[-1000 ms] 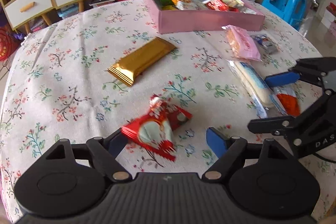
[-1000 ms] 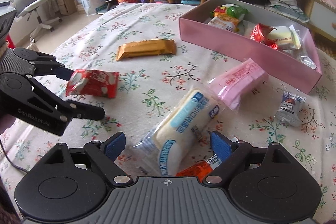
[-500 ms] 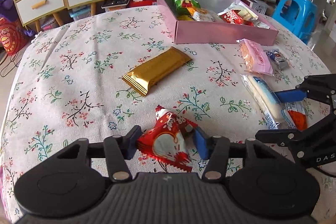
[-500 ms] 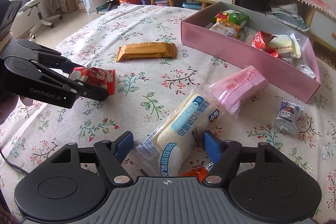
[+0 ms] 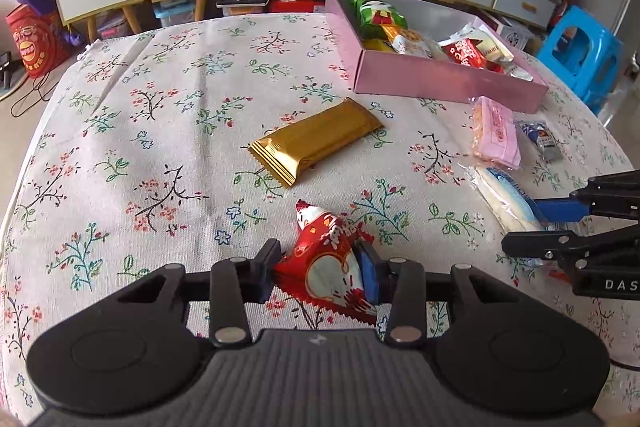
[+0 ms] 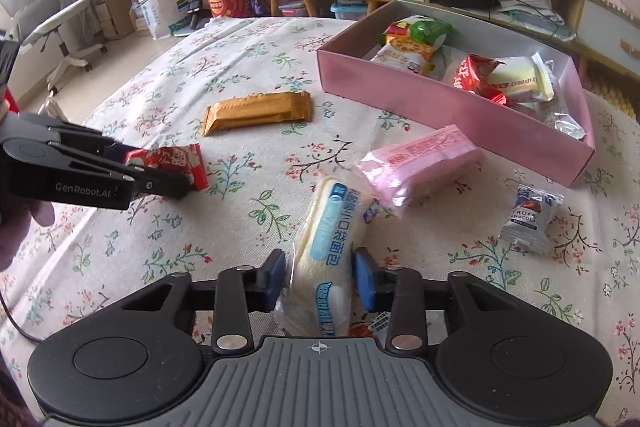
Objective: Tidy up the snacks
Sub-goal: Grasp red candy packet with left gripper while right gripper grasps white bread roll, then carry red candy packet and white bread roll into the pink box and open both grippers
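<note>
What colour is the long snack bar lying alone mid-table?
Gold foil snack bar, clearest in the left wrist view.

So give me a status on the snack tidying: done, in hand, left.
Done: several packets already lie in the pink box. In hand: the left gripper is closing on the red packet, the right gripper on the white bread packet. Left: gold bar, pink packet, small chocolate packet.

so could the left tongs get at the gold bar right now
Probably not yet: the left tongs are closing on the red snack packet, so they are occupied. The cloth between them and the gold bar looks free, so once the packet is dropped off the way seems open.
</note>
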Motion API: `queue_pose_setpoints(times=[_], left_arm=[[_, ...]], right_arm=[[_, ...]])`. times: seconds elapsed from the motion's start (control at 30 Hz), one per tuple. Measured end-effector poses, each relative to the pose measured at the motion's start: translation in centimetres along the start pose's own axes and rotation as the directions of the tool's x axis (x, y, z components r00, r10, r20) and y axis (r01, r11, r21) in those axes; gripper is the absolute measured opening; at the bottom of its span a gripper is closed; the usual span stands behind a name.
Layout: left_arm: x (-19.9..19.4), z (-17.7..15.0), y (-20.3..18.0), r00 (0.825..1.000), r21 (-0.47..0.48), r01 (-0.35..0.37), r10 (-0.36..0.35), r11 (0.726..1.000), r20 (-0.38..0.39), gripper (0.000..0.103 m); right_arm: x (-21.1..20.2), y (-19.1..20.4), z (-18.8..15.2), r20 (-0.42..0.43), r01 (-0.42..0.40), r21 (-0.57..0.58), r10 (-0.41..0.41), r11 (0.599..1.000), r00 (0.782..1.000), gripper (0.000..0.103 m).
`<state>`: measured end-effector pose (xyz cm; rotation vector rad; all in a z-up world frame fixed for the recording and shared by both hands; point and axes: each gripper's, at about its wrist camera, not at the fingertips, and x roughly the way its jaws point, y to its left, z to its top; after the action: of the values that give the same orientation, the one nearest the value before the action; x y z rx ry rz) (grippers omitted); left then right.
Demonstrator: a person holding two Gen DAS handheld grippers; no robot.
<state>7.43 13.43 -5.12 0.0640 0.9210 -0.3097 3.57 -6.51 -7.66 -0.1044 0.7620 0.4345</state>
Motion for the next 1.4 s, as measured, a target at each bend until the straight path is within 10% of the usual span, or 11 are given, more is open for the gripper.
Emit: queue_pose_setpoints(times=[0.67,1.4], left_arm=[[-0.1,0.5,0.3,1.0,-0.052,-0.008,0.008,0.999,-0.002,0.036],[-1.1,1.1,0.2,0.999,-0.091,0.03,-0.027,0.995,0.026,0.029]], right_arm=[[0.8,-0.2,0.3,-0.004,-0.036,-0.005,0.036,0.999,0.999,0.038],[-1.2,-0.1,1.5,0.004,-0.14,0.057,0.14,0.989,0.99,0.022]])
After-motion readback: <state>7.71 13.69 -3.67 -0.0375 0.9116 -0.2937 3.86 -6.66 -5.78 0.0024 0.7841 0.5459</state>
